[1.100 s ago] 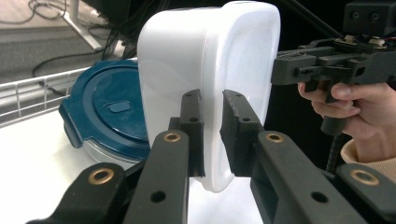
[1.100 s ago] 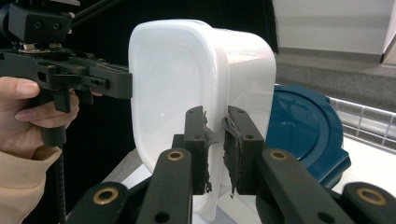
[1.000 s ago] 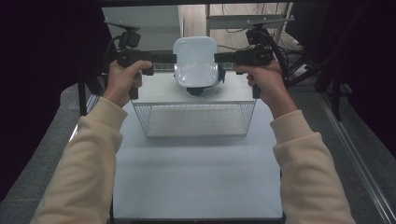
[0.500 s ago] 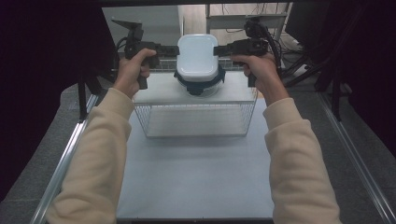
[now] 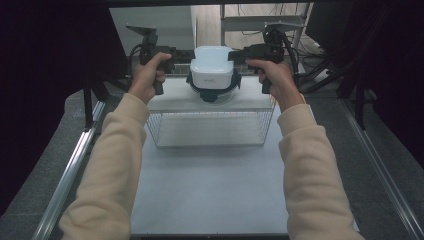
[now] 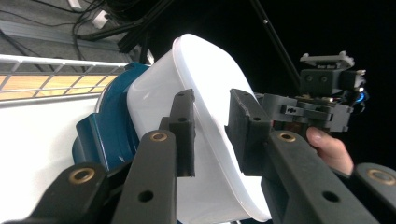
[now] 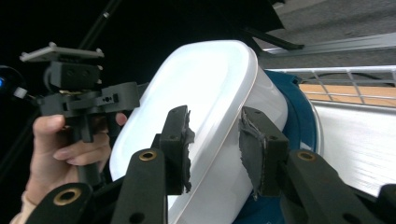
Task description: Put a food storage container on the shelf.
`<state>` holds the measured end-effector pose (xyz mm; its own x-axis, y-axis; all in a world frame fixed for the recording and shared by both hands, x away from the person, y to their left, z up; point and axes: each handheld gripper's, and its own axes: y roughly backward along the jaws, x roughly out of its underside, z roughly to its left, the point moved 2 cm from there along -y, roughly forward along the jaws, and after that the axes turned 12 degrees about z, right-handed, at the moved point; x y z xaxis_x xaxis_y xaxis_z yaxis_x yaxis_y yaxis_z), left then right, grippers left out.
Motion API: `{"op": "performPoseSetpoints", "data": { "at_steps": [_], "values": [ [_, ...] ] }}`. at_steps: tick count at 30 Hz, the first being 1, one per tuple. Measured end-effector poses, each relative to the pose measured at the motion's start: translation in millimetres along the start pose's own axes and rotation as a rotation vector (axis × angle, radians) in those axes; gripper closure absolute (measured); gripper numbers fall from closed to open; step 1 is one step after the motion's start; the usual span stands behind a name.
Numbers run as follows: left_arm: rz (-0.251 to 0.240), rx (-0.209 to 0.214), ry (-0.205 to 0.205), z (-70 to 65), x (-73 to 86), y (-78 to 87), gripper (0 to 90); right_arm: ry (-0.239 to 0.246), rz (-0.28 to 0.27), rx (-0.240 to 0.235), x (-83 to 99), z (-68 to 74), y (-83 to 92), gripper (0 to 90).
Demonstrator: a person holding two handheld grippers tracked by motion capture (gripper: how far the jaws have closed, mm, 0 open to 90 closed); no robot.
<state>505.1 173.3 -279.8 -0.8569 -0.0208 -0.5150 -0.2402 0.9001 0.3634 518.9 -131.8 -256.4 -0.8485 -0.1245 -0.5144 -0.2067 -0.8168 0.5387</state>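
A white rounded-square tub point(image 5: 212, 70) rests on a dark blue bowl point(image 5: 212, 95) on the white top of a wire basket point(image 5: 210, 127). My left gripper point(image 5: 187, 56) is at its left side and my right gripper point(image 5: 235, 54) at its right. In the left gripper view the tub's rim point(image 6: 210, 79) passes between the jaws of the left gripper point(image 6: 215, 130), with gaps at the pads. In the right gripper view the rim point(image 7: 201, 79) likewise lies between the loose jaws of the right gripper point(image 7: 217, 149). Both pairs of jaws have just been opening. The blue bowl point(image 6: 112, 126) shows under the tub.
The basket stands at the far end of a white table point(image 5: 210, 195). Metal rails point(image 5: 75, 165) run along both table sides. A rack and cables point(image 5: 280, 30) lie behind the basket. Dark curtains flank the scene.
Both hands have moved away from the person and slightly inward, bringing the tub with them. The tub now sits a little lower, over the basket top.
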Motion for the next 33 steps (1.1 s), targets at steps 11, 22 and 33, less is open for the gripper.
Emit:
{"op": "performPoseSetpoints", "data": {
  "at_steps": [11,22,33],
  "values": [
    [-0.093,-0.201,-0.2,-15.8,22.4,26.1,32.7,0.172,-0.103,0.092,17.2,12.4,19.6,31.5],
    [-0.111,-0.339,-0.396,-30.0,112.4,49.0,26.1,0.377,-0.133,0.171,84.0,11.2,44.7,27.9],
    [-0.056,-0.371,-0.409,-7.1,191.9,46.6,23.9,0.49,-0.134,0.223,160.4,0.3,47.7,26.6]
  ]
}}
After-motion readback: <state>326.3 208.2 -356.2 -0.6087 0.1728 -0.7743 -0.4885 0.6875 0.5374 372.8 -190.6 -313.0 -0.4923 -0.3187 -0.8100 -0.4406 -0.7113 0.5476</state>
